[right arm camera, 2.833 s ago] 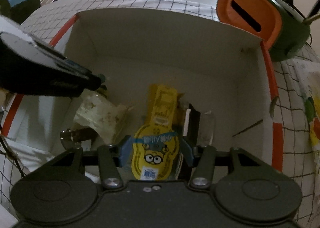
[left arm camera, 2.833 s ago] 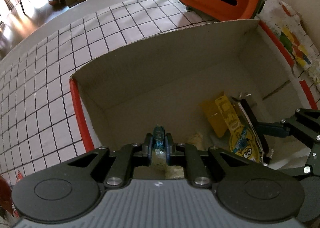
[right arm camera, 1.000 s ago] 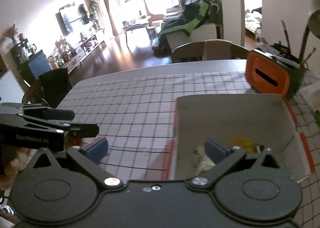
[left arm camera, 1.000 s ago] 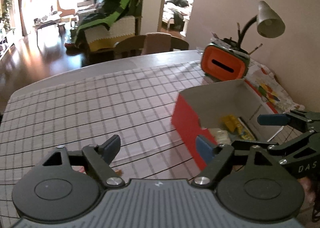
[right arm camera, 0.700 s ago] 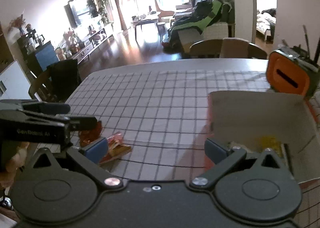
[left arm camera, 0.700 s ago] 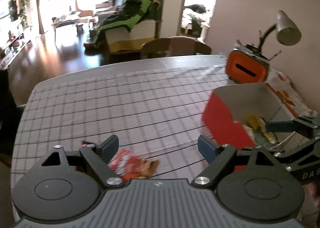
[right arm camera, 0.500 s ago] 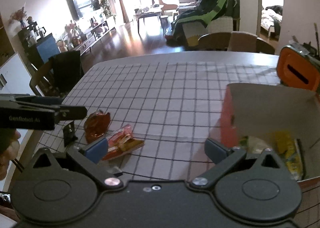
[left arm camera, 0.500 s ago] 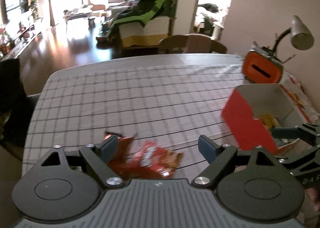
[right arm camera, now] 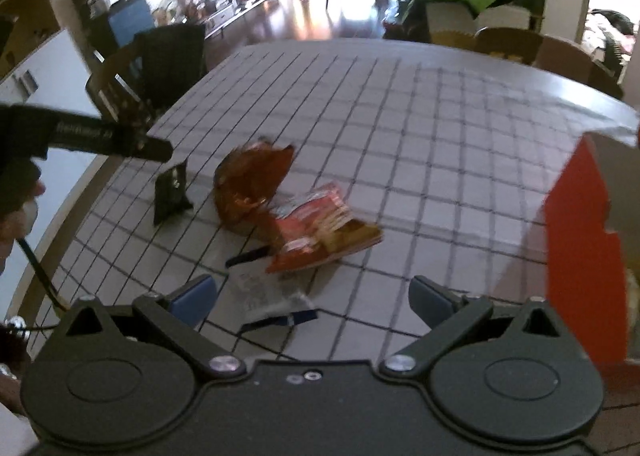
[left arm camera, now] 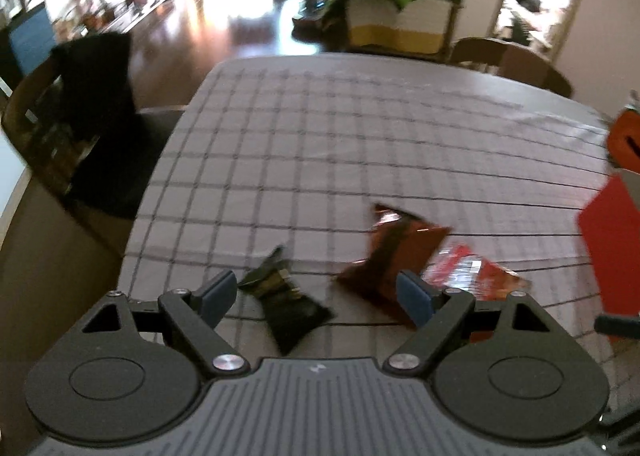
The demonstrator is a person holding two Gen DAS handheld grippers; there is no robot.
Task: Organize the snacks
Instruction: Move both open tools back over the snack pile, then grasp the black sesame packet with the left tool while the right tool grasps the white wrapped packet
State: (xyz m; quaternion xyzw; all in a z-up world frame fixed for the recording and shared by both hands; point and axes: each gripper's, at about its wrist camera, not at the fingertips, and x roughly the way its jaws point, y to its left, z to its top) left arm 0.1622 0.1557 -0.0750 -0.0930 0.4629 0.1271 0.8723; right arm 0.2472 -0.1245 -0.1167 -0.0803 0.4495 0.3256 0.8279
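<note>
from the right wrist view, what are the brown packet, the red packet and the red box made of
Crinkled brown snack packet: glossy plastic film or foil, judging by glints and creases. Flat red snack packet: printed glossy film, probably plastic. Red-sided open box: likely matte cardboard, with flat stiff walls and a pale inside.

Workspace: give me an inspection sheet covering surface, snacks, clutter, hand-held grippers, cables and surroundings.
Surface: table with a grid-pattern cloth, flat.
Job's things: black packet, brown bag, red packet and clear wrapper lie loose on the cloth; red box stands at the right edge, contents mostly hidden.
Clutter: orange holder beyond the box.
Grippers: left hand-held gripper open over the black packet; right hand-held gripper open above the clear wrapper; neither holds anything.
Cables: thin black cord under the left hand-held gripper.
Surroundings: chairs around the table, living room behind; image blurred.
</note>
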